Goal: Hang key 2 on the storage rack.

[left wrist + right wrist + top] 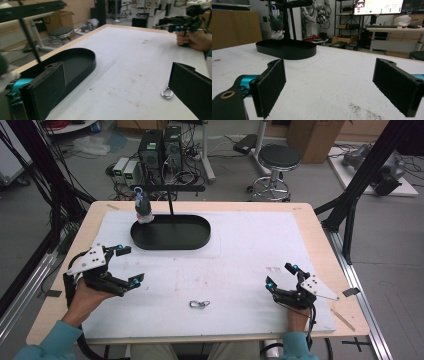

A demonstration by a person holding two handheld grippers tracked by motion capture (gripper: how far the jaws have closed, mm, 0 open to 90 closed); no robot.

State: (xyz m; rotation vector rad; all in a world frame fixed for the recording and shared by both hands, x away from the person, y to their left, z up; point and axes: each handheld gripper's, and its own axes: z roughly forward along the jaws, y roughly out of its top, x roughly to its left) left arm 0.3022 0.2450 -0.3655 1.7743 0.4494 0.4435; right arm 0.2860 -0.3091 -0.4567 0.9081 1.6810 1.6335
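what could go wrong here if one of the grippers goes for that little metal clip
The clip is small and lies flat on the white mat, so the wide-open jaws of the left gripper may slide it away instead of pinching it. The plush toy hangs low over the black tray; a careless reach there might knock it swinging.

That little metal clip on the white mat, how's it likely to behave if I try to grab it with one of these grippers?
The metal clip lies flat and low on the white mat, so wide padded jaws may struggle to get under it. It looks small and shiny, probably light and a bit slippery, so a push would likely slide it rather than roll it. It appears rigid, not fragile.
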